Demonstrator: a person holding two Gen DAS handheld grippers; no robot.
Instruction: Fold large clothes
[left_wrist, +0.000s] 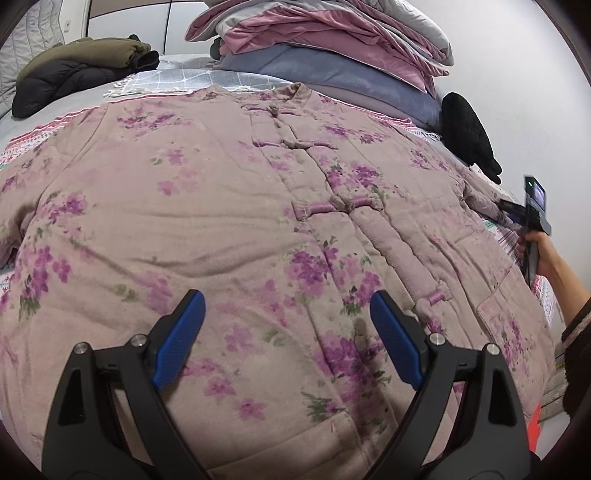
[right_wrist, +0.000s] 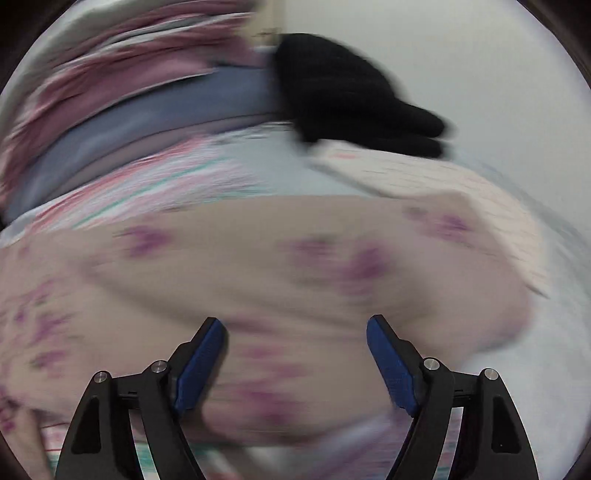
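A large padded jacket (left_wrist: 229, 221), dusty pink with purple flowers and knot buttons down the front, lies spread flat on the bed, collar at the far side. My left gripper (left_wrist: 288, 299) is open and empty, hovering over the jacket's lower front. My right gripper (right_wrist: 295, 325) is open and empty over the jacket's right sleeve (right_wrist: 332, 266); that view is motion-blurred. The right gripper also shows in the left wrist view (left_wrist: 509, 208), at the jacket's right sleeve edge, held by a hand.
A stack of folded pink, grey and blue bedding (left_wrist: 332, 48) sits beyond the collar. A black knit item (left_wrist: 469, 136) lies at the right by the white wall. Dark green and black coats (left_wrist: 74, 70) lie at the far left. A patterned sheet (right_wrist: 155, 184) covers the bed.
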